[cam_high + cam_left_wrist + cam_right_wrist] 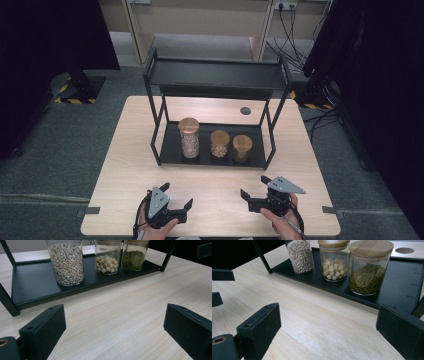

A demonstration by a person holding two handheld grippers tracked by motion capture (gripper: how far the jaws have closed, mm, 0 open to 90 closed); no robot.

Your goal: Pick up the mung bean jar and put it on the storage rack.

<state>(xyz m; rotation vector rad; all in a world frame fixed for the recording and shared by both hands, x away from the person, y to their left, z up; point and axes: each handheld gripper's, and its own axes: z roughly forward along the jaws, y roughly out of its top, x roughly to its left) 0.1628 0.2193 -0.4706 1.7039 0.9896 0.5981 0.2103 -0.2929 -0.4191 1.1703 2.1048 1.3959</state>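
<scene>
Three glass jars with wooden lids stand in a row on the lower tier of a black metal shelf. The tall jar holds small pale grains. The middle jar holds round whitish seeds, and the right jar holds green beans. My left gripper is open above bare wood near the table's front edge. My right gripper is open too, in front of the shelf's right end, with nothing between its jaws.
The shelf's upper tier overhangs the jars, and its thin posts frame the front corners. A round cable hole sits in the light wooden table behind the shelf. Dark stands and cables lie on the floor beyond.
</scene>
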